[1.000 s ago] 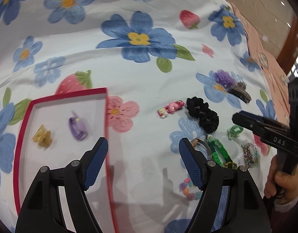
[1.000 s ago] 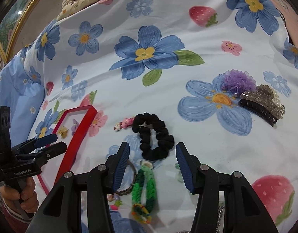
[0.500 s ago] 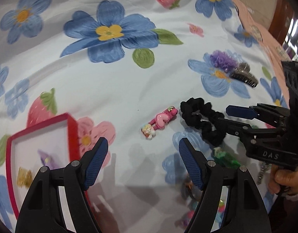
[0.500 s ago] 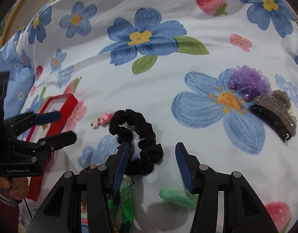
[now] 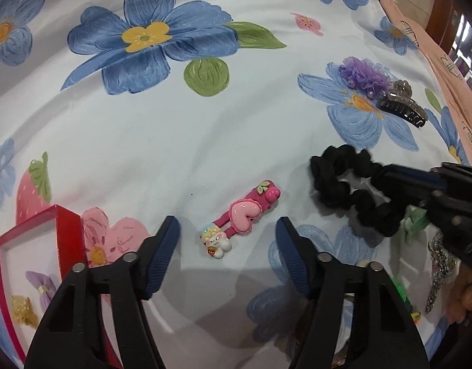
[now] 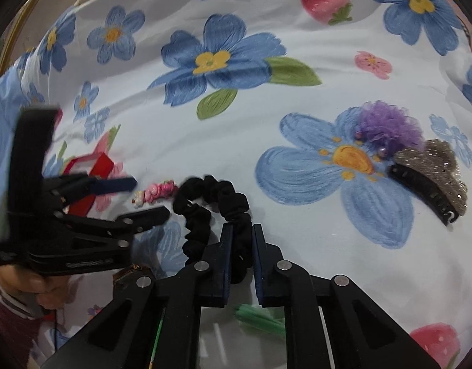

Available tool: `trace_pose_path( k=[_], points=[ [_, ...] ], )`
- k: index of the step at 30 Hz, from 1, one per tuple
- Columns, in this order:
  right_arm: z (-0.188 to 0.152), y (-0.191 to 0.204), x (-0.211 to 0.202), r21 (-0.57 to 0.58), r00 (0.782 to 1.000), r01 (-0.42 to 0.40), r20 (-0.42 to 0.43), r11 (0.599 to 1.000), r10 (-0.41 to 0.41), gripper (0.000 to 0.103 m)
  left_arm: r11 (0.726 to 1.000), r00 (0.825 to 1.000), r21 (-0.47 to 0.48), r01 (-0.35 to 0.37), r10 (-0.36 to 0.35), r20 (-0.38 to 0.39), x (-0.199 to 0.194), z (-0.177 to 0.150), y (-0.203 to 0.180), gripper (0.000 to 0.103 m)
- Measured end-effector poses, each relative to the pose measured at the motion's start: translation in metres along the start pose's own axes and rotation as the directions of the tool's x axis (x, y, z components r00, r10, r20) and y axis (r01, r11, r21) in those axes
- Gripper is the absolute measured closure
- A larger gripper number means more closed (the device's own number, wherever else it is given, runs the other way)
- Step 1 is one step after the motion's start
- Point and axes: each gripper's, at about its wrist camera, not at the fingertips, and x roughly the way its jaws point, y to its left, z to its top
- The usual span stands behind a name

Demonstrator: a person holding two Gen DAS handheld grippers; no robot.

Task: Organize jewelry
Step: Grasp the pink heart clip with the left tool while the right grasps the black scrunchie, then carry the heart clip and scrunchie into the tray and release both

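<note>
My right gripper [image 6: 241, 230] is shut on the near side of a black scrunchie [image 6: 205, 206] lying on the flowered cloth; it shows in the left wrist view too [image 5: 343, 184]. My left gripper [image 5: 226, 233] is open, its fingers either side of a pink heart hair clip [image 5: 242, 218], close above the cloth. The clip shows small in the right wrist view [image 6: 156, 191]. A red-rimmed box [image 5: 68, 230] at the lower left holds a purple bow [image 5: 42, 286] and a gold clip [image 5: 22, 310].
A purple flower clip [image 6: 386, 126] and a glittery grey claw clip [image 6: 430, 175] lie at the right. Green pieces [image 6: 260, 319], a glitter clip [image 5: 437, 276] and other small items lie near my right hand. A pink cloth [image 5: 445, 55] borders the far right.
My right gripper has closed on the black scrunchie. My left gripper has moved right from the red box and down, so that the pink heart clip now lies between its open fingers.
</note>
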Motion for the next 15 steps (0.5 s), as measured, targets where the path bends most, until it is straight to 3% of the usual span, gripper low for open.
trace_pose_path(
  k=[3,9,15],
  points=[
    [0.002,-0.006,-0.012,0.033,0.999,-0.013,0.032,0.999,0.012,0.092,1.0,1.0,-0.011,0.01,-0.01,0.003,-0.002,0.002,-0.001,0.074],
    [0.0,-0.007,-0.025,0.067,0.998,-0.039,0.061,0.997,0.035,0.092,1.0,1.0,-0.009,-0.005,0.005,0.01,-0.007,-0.002,-0.004,0.075],
    [-0.002,-0.005,-0.031,0.081,0.996,-0.058,0.069,0.995,0.053,0.092,0.997,0.999,-0.076,0.026,-0.023,0.038,-0.027,-0.015,0.004,0.075]
  ],
)
